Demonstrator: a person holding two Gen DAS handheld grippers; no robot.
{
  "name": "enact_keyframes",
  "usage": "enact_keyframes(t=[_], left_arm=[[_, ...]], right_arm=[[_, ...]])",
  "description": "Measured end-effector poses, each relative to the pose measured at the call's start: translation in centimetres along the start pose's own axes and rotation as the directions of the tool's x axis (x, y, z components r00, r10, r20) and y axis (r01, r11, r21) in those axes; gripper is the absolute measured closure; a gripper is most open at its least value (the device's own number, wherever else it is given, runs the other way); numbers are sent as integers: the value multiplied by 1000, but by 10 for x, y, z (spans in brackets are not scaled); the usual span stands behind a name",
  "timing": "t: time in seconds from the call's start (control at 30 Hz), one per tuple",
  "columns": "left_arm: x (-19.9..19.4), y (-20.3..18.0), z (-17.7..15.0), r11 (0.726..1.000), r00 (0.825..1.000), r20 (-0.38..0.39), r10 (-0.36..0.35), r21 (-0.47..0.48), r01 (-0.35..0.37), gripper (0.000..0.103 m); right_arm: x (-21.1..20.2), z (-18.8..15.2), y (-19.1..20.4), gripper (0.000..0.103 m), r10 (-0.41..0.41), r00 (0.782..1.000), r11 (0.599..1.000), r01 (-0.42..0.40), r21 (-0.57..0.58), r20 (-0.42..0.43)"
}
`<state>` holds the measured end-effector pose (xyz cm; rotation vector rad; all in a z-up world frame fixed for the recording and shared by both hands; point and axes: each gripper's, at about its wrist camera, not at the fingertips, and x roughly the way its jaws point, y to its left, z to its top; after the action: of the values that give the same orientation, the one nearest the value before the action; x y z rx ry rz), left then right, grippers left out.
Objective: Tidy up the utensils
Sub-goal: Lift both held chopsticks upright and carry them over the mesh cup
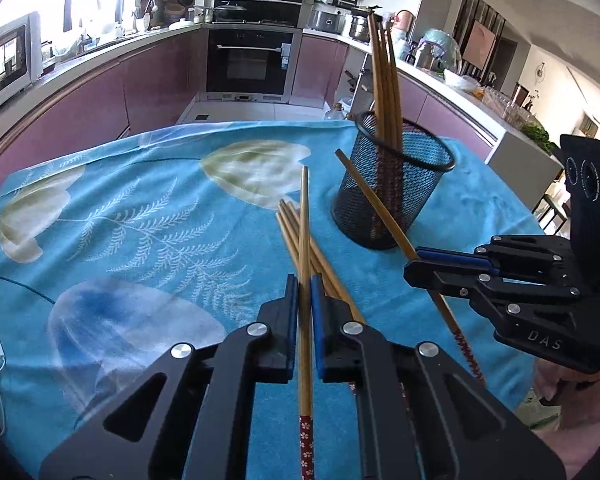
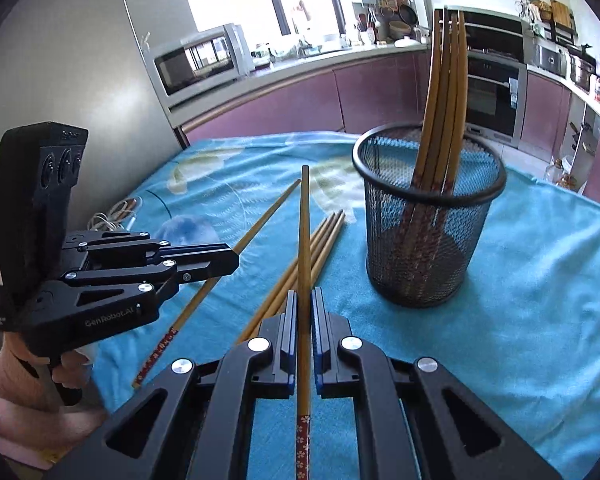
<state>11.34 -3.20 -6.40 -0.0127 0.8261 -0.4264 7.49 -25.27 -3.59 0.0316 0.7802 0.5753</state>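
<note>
My left gripper is shut on a bamboo chopstick with a red flowered end, lifted over the blue flowered cloth. Under it several loose chopsticks lie on the cloth. My right gripper is shut on another chopstick, above the same loose chopsticks. A black mesh cup stands upright to the right with several chopsticks in it. Each view shows the other hand: the right gripper with its slanted chopstick, the left gripper with its own.
White earphone cables lie at the cloth's left edge. The mesh cup sits near the table's far right corner. A person's hand grips the left handle. Kitchen counters, a microwave and an oven lie beyond the table.
</note>
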Motion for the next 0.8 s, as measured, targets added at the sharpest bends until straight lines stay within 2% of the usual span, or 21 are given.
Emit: enact_keyframes(t=[0.3, 0.53, 0.8], left_arm=[[-49, -8, 14, 992, 987, 95, -128, 7, 128, 96], [-80, -9, 22, 984, 971, 163, -175, 19, 174, 96], [-92, -8, 41, 979, 952, 228, -203, 17, 205, 96]], right_arm=[[-40, 12, -4, 97, 18, 994, 1000, -20, 18, 106], [-62, 20, -12, 97, 25, 986, 999, -29, 22, 168], [-75, 37, -14, 97, 14, 975, 1000, -17, 10, 223]])
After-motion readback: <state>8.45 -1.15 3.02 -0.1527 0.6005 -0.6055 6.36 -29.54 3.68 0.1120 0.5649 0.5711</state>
